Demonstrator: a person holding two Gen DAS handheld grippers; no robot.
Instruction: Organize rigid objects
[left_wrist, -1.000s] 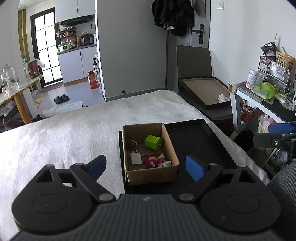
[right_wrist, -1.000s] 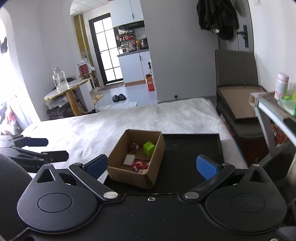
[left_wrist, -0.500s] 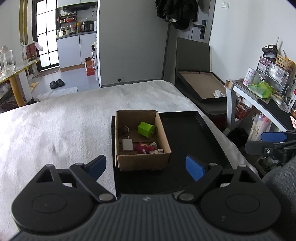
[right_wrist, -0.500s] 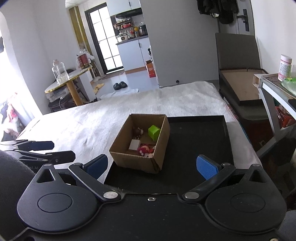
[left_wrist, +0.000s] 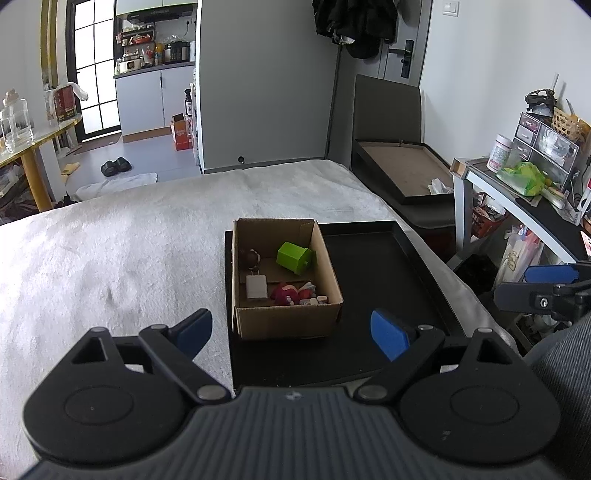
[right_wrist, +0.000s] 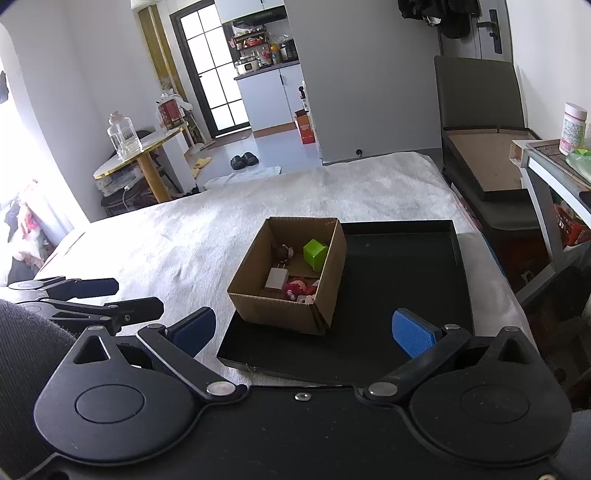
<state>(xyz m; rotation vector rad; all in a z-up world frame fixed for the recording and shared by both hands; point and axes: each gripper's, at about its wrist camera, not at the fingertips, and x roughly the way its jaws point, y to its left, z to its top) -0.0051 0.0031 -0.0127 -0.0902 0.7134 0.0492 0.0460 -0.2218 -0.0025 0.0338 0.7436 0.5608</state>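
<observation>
With both grippers, left (left_wrist: 291, 334) and right (right_wrist: 303, 332), spread empty, we judge the green block (left_wrist: 295, 257) light, stiff, best pinched across flat sides.

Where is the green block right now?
The green block lies inside the cardboard box, at its far right corner, beyond the white charger.
</observation>
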